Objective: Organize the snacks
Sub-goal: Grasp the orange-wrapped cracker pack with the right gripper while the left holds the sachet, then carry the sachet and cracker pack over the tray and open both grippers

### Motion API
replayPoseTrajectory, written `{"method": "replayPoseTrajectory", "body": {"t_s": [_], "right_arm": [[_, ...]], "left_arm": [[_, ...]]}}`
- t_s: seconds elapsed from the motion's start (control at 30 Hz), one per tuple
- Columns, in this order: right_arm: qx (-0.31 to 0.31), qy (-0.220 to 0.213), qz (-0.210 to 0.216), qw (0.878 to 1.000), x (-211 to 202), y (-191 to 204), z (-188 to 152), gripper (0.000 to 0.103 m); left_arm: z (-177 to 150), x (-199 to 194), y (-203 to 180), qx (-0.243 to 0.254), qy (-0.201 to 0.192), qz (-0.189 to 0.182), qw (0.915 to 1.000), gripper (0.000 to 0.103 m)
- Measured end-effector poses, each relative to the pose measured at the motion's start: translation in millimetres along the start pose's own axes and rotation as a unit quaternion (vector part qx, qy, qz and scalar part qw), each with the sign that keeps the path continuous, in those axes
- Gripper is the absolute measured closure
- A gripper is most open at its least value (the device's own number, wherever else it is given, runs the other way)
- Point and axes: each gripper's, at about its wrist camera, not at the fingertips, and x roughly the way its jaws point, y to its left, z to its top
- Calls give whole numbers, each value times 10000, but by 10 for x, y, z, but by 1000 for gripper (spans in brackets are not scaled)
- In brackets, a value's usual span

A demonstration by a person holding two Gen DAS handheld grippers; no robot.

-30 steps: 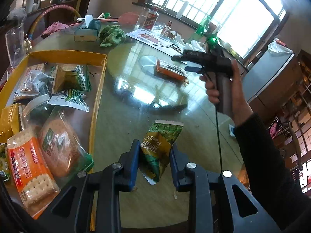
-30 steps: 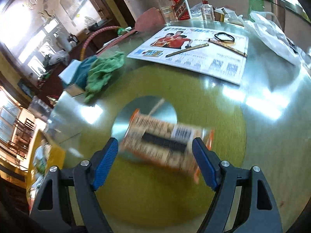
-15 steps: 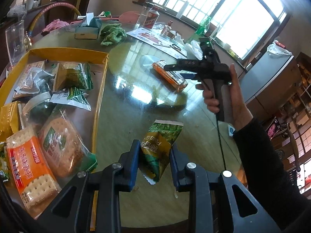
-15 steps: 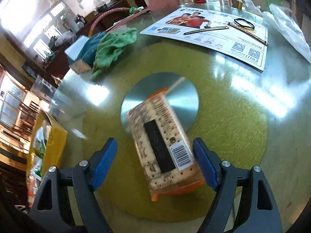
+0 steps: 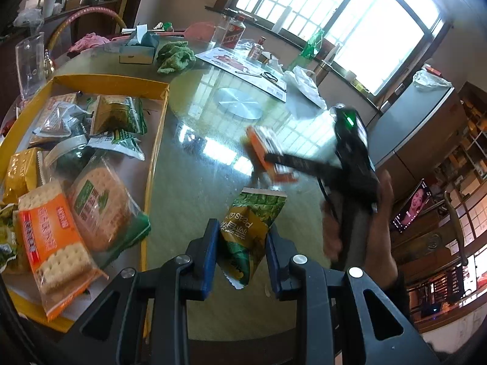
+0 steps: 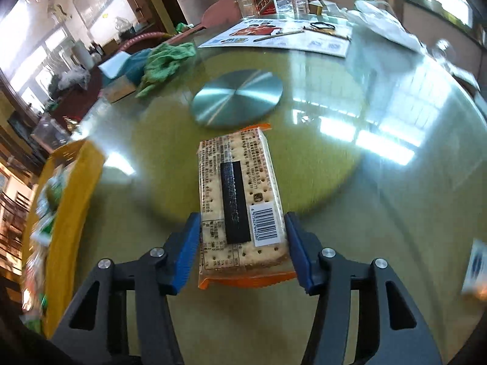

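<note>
Left wrist view. Left gripper (image 5: 242,254) at bottom centre, jaws clamped on the green pea packet (image 5: 249,231), gripped near its lower end; upper end sticks forward over the glass table (image 5: 194,188). Yellow tray (image 5: 153,164) fills the left of the frame, already loaded: orange cracker pack (image 5: 51,240), round biscuit pack (image 5: 100,203), several small green and silver sachets further back. Right gripper (image 5: 274,164) at mid right, blurred, carrying the cracker packet (image 5: 268,155) above the table.

Judgement: the pea packet hangs limp, so carry it over the tray rim before letting go, and aim for the bare strip of tray floor by the near rim rather than on top of the round biscuits.

Right wrist view. Jaws closed on the cracker packet (image 6: 240,200), pads on both long edges at the near end, barcode side up. Packet is clear of the table, centred in the frame. Tray (image 6: 73,188) at left edge, blurred. Metal disc (image 6: 237,99) above centre.

Judgement: the grip is far back on a long, stiff pack, so the front may droop; keep it level, go gently, crackers break. Cross the rim high, lay it flat beside the matching orange pack. Mind the left gripper's path, both head for the same tray.
</note>
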Motion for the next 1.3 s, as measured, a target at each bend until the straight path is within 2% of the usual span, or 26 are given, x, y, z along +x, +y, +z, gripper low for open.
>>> {"method": "replayPoseTrajectory", "body": {"t_s": [0.13,0.3,0.43,0.57,0.8,0.93,0.97,1.03,1.07,1.1,1.13,1.17,1.3], "right_arm": [[174,-62,294,9994,-199,57,-370,48],[217,-416,1078,9931,-588,280,-610,49],[-17,-640,1584,9853,-865,669,-636,49],[-457,-555,2058,9760,-906,1210,-585,49],[-986,-205,2155,9713,-540,2031,-434,49],[-1133,-26,2062,9719,-314,2308,-376,49],[-1150,-8,2062,9717,-272,2360,-370,49],[-1121,8,2151,9701,-206,2411,-355,48],[-1057,6,2190,9700,-197,2407,-346,43],[-989,-21,2293,9683,-203,2385,-335,39],[-951,-63,2344,9675,-232,2362,-339,30],[-902,-138,2362,9674,-284,2322,-342,27],[-738,-406,2316,9691,-509,2097,-367,25]], "left_arm": [[-26,-139,30,-71,-111,-19,9999,75],[20,-516,229,-325,-491,15,9983,75],[96,-864,537,-549,-920,393,9935,75],[170,-1009,928,-822,-1057,755,9881,75],[219,-809,1387,-1150,-874,1174,9825,74],[223,-697,1494,-1201,-727,1327,9812,73],[227,-667,1505,-1198,-664,1374,9810,70],[211,-638,1501,-1131,-546,1505,9806,58],[214,-627,1498,-1098,-523,1551,9804,40],[205,-628,1486,-1051,-539,1584,9803,28],[194,-648,1463,-992,-615,1629,9797,26],[184,-676,1439,-963,-702,1724,9778,26],[143,-762,1335,-898,-976,2047,9698,23]]}}
